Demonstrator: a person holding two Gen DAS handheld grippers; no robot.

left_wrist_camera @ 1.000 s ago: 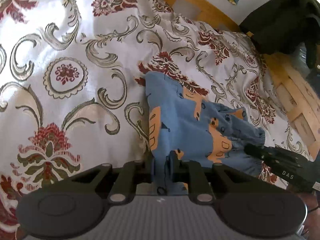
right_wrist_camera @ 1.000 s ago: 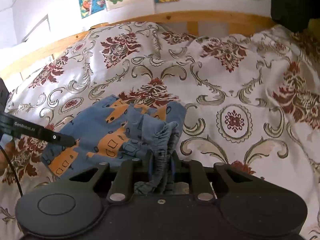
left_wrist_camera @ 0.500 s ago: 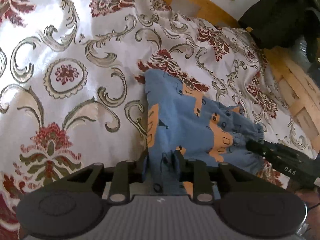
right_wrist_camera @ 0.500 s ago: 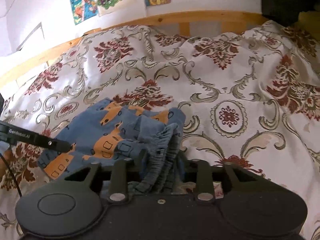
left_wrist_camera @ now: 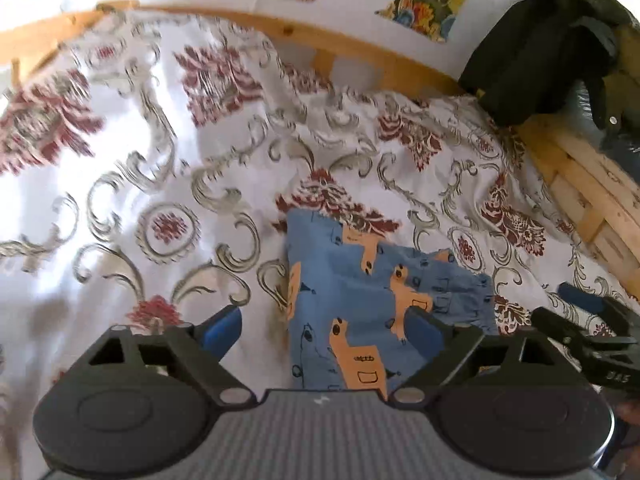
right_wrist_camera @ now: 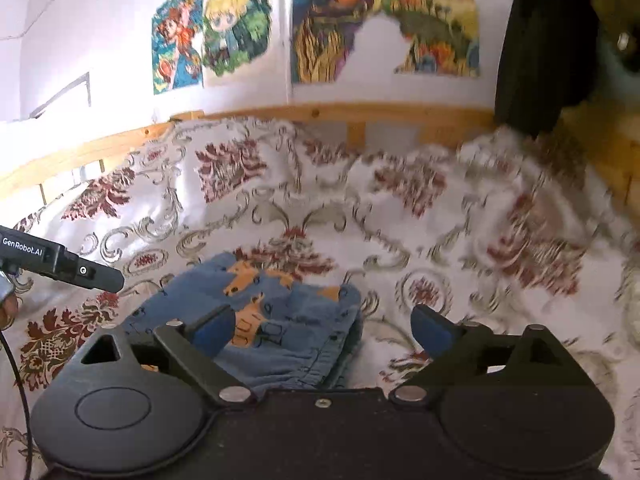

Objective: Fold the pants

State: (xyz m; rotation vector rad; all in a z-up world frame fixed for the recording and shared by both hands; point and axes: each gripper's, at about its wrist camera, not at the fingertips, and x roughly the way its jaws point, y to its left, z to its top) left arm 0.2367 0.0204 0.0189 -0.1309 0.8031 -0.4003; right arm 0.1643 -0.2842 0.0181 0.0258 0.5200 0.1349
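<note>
The near edge of the folded pants (left_wrist_camera: 360,312) is hidden behind the left gripper (left_wrist_camera: 324,328) body in the left wrist view, and behind the right gripper (right_wrist_camera: 324,328) body in the right wrist view, so how far the fabric reaches toward the person cannot be seen. The right half of the bedspread (right_wrist_camera: 460,216) is smeared by motion blur in the right view, and its left side is blurred in the left view. The pants are a small blue bundle with orange animal shapes, lying flat on the patterned white, red and grey bedspread, roughly mid-bed, well short of the wooden bed rail (left_wrist_camera: 360,52). Both grippers are spread wide and grip nothing. In the left view the pants lie between the blue fingertips (left_wrist_camera: 222,328), nearer the right-hand one, whose tip overlaps the cloth; whether it touches is unclear. In the right view the pants lie toward the left-hand finger, their gathered waistband edge in the gap, and the other finger is over bare bedspread. Each view shows the other gripper's tip just beside the bundle. A dark garment (left_wrist_camera: 540,48) hangs at the bed's far right corner, partly cut off. Colourful posters (right_wrist_camera: 320,24) hang on the wall behind.
</note>
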